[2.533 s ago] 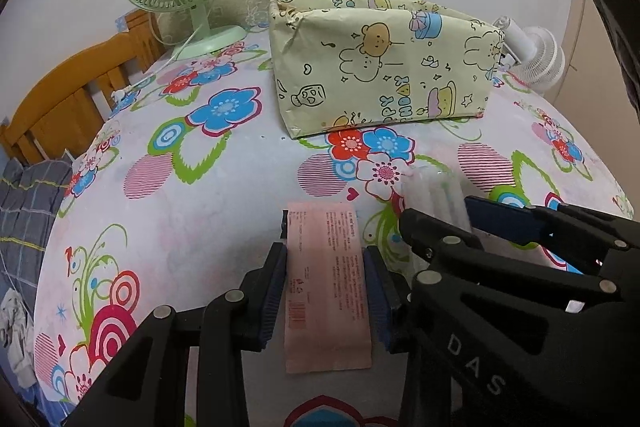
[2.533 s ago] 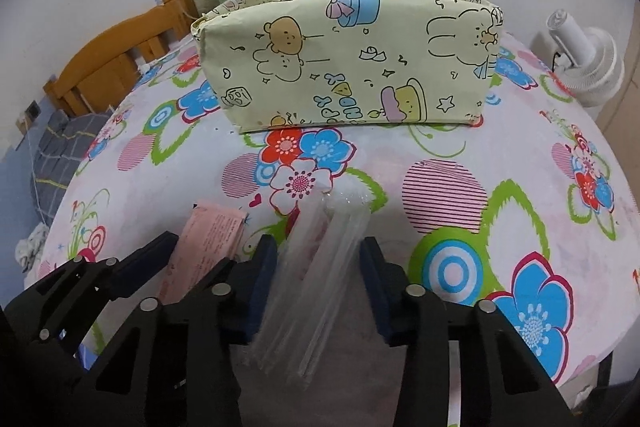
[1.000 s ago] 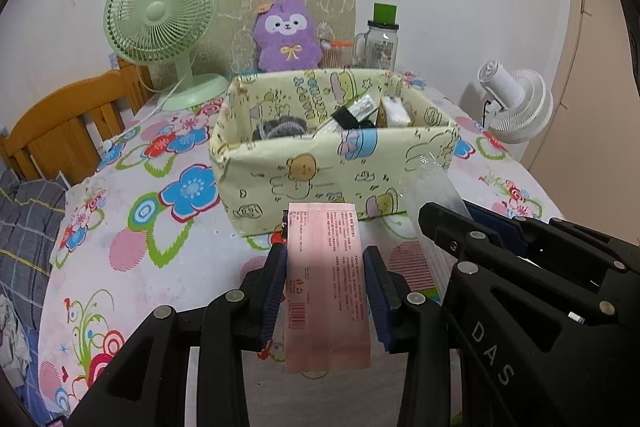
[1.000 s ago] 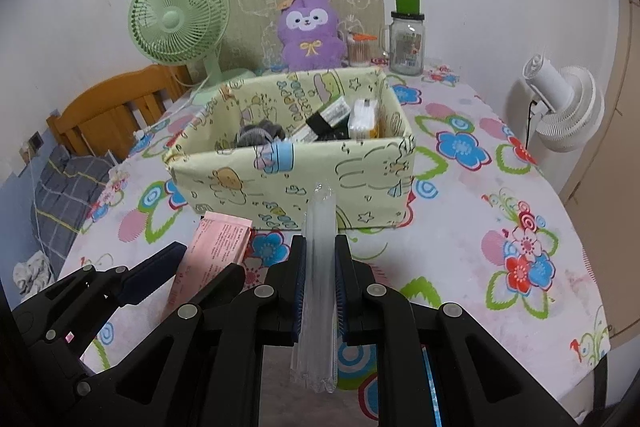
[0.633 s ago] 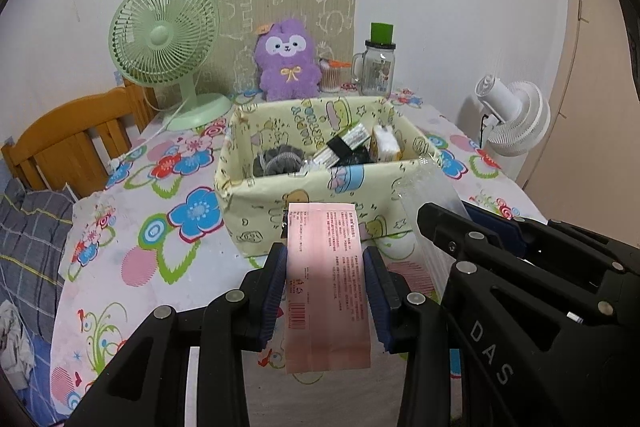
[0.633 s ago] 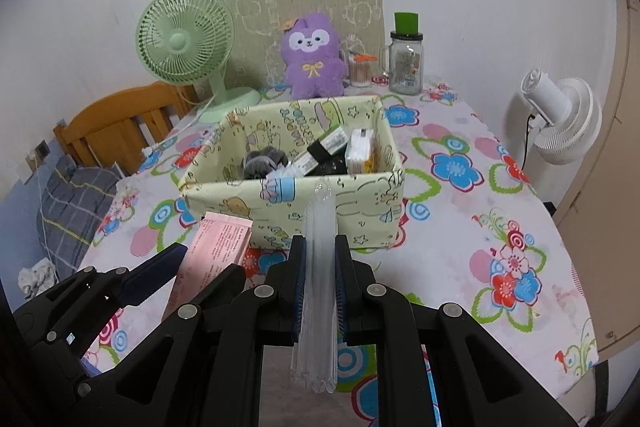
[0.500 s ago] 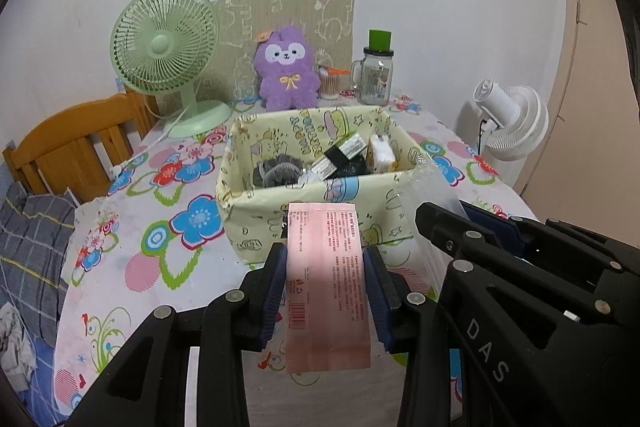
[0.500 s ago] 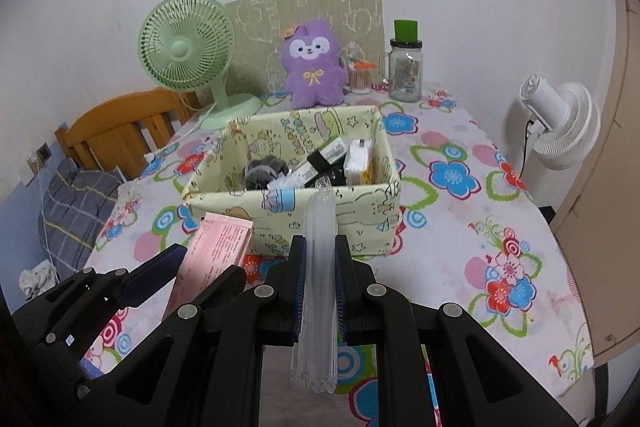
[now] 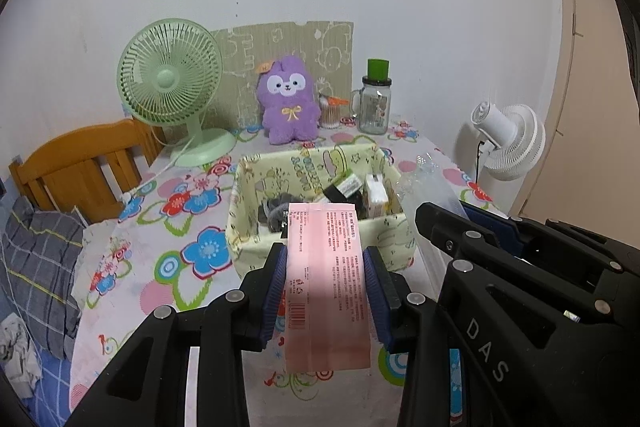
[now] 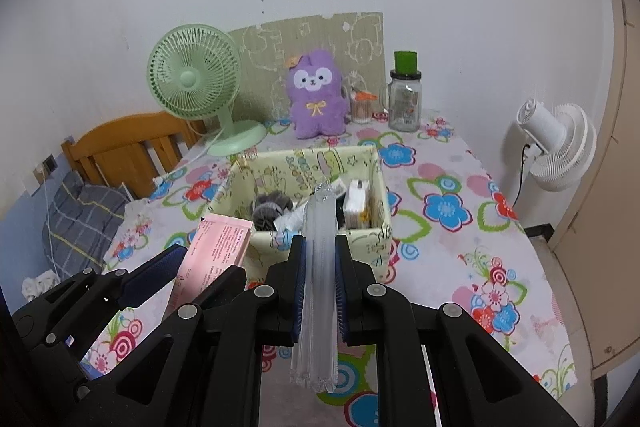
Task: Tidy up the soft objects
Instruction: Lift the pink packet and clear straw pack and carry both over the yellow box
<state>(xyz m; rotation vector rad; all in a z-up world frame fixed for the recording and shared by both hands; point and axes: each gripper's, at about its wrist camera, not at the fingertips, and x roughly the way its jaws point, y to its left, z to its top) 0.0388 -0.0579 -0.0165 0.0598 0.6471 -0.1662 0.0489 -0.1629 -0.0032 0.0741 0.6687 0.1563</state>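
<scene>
The left gripper point(image 9: 325, 281) is clamped on a flat pink packet point(image 9: 326, 283), and the right gripper point(image 10: 320, 275) is clamped tight on a thin clear plastic pack point(image 10: 319, 291). Both items hang in the air above the bench point(image 10: 500, 235), which has a flowered cloth, and both are just in front of the fabric box point(image 10: 372, 239) with the cartoon print. The two grippers are side by side and point down toward the box.

The box is open on top and it has some things inside: a grey fluffy item point(image 10: 272, 209), a small white pack point(image 10: 357, 205) and a dark tube-like item point(image 9: 340, 189). So I judge that part of the sorting is done. What is left, as far as I can see, is to bring the pink packet and the clear pack over the rim of the box and let them go inside. No other loose soft item lies on the near part of the bench. The purple plush toy point(image 10: 316, 95) stands at the far edge near the wall; whether it belongs to the task I cannot tell.
</scene>
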